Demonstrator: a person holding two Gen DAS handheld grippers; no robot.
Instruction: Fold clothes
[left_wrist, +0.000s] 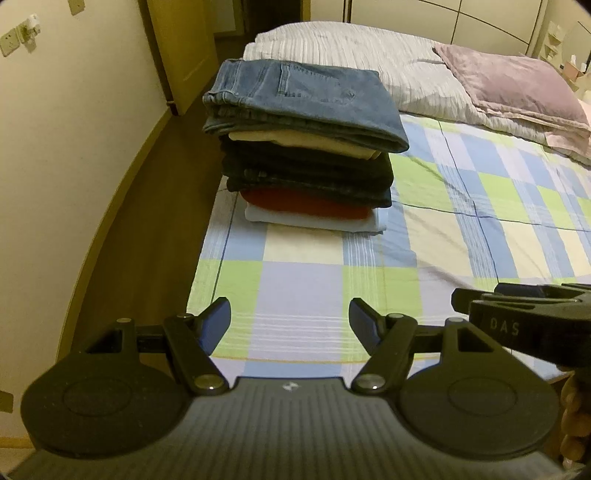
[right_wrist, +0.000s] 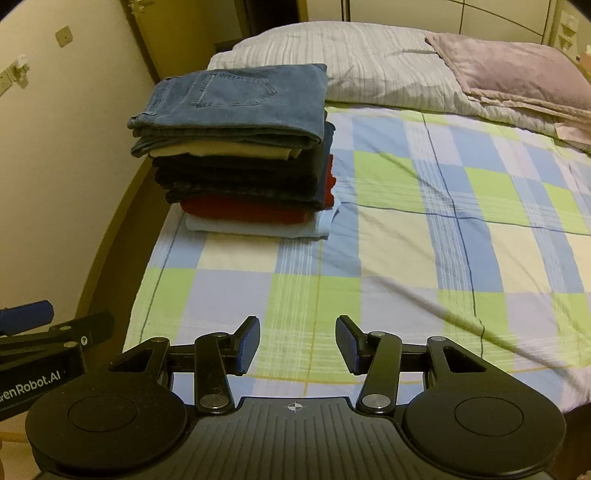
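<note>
Both tools are spread wide and hold nothing: my left tool (left_wrist: 290, 325) and right tool (right_wrist: 297, 343) hover over bare bed (right_wrist: 424, 236). The folded stack (right_wrist: 236, 155), jeans (right_wrist: 240, 99) topmost, sits near the bed's left edge; no loose garment shows, so I'd leave it square.

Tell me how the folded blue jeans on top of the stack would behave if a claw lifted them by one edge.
The blue jeans would probably droop and unfold, since they are soft layered denim. They look thick, so likely heavy for a garment. They overhang the stack, so a push may slide them off.
</note>
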